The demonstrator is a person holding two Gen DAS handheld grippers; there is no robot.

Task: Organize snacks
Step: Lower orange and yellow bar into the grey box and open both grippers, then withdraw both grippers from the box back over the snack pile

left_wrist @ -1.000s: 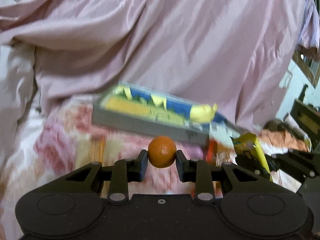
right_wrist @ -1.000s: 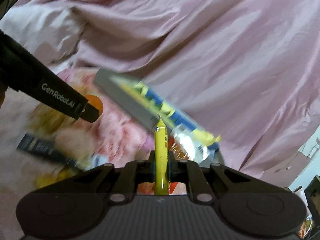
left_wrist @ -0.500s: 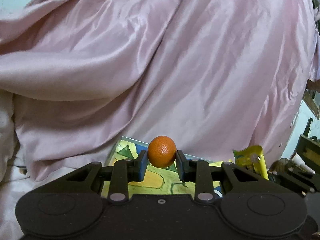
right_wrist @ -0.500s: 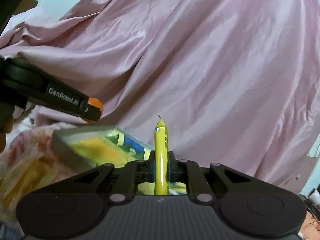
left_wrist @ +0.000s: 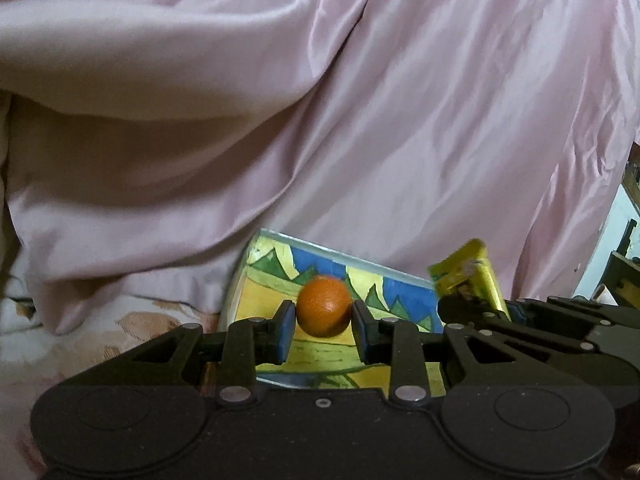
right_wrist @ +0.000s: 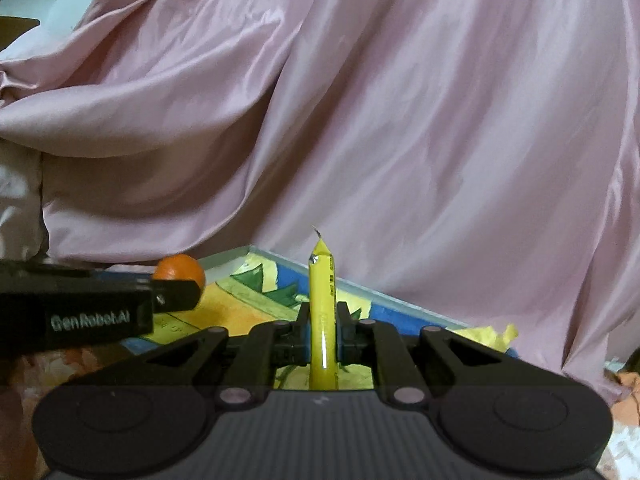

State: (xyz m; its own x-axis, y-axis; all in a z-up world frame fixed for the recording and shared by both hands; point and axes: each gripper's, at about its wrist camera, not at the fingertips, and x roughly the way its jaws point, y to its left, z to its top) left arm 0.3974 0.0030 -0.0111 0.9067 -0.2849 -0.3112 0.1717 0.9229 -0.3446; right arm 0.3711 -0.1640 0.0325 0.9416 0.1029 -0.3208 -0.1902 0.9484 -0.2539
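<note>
A: Left gripper clamped on a small orange, above a printed tray ahead. Tray's near edge hidden by the gripper body.

B: Right gripper pinches a yellow snack packet edge-on; print unreadable. Pink sheet beyond.
</note>
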